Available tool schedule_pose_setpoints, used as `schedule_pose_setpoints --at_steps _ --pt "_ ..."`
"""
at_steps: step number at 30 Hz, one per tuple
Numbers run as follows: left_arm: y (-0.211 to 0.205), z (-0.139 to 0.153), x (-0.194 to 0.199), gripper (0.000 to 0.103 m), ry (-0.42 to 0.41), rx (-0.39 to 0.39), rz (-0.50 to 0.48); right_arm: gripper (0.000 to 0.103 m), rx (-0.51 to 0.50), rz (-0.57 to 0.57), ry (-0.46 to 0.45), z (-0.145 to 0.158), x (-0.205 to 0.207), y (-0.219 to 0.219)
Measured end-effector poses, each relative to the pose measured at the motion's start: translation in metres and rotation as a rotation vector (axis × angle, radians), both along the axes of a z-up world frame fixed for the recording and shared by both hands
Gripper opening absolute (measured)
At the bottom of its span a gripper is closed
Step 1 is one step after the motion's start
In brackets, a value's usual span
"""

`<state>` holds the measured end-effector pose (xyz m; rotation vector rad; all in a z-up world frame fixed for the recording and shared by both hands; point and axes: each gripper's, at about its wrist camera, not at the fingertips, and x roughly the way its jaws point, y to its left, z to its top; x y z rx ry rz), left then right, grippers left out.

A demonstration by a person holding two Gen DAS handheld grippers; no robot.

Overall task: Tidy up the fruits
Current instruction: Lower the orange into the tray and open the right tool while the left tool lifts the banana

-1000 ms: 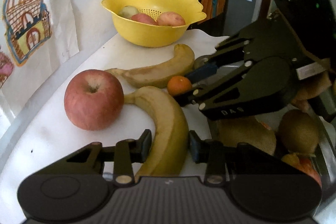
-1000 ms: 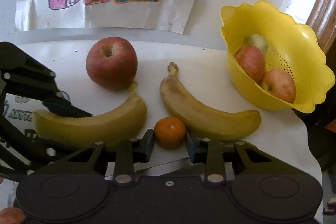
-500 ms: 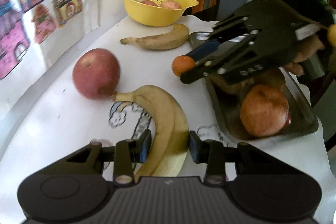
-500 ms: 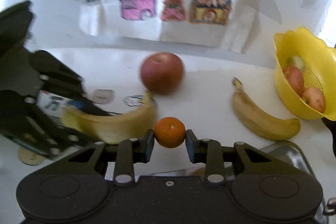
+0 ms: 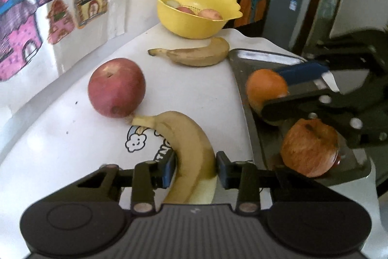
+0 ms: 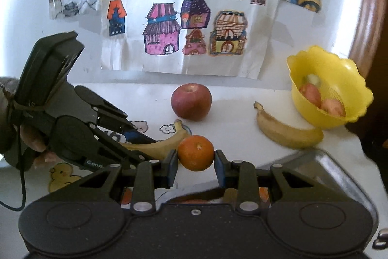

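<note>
My left gripper [image 5: 195,168] is shut on a yellow banana [image 5: 191,149] and holds it over the white table; it also shows in the right wrist view [image 6: 155,146]. My right gripper [image 6: 196,163] is shut on a small orange [image 6: 196,152] and holds it above the metal tray [image 5: 245,98]; the orange also shows in the left wrist view [image 5: 265,87]. A red apple [image 5: 116,87] and a second banana [image 5: 194,55] lie on the table. A yellow bowl [image 5: 196,26] at the back holds a few fruits.
A reddish apple [image 5: 309,147] lies in the tray under the right gripper. Paper drawings of houses [image 6: 189,23] hang on the wall behind the table. The table's edge runs just past the tray on the right.
Both grippers have lifted and drawn back with their fruit. The orange has moved from the table to over the tray. The banana has risen off the table.
</note>
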<state>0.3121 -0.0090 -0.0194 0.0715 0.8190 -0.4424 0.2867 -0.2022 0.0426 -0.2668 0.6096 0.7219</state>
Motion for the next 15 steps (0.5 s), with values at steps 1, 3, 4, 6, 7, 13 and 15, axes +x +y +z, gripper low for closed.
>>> schedule_pose_setpoints --at_steps 1,3,4,6,7,13,15 --pt "0.0 0.0 -0.002 0.038 0.002 -0.007 0.01 0.034 0.003 -0.007 -0.008 -0.001 -0.006 -0.002" --pt "0.0 0.001 -0.01 0.038 0.002 -0.023 0.024 0.034 0.013 -0.021 -0.02 -0.003 -0.018 -0.006" --pt "0.0 0.001 -0.014 0.038 0.003 -0.028 0.026 0.034 0.023 -0.027 -0.02 -0.003 -0.024 -0.009" --pt "-0.001 0.002 -0.025 0.038 -0.006 -0.039 0.044 0.034 0.038 -0.041 -0.025 -0.003 -0.033 -0.014" --pt "-0.001 0.003 -0.029 0.038 -0.016 -0.043 0.057 0.034 0.042 -0.048 -0.027 -0.003 -0.037 -0.017" --pt "-0.008 0.016 -0.055 0.038 -0.086 -0.051 0.101 0.034 0.049 -0.132 -0.066 -0.005 -0.066 -0.037" --pt "-0.011 0.023 -0.061 0.037 -0.105 -0.058 0.107 0.034 0.061 -0.17 -0.077 -0.005 -0.075 -0.046"
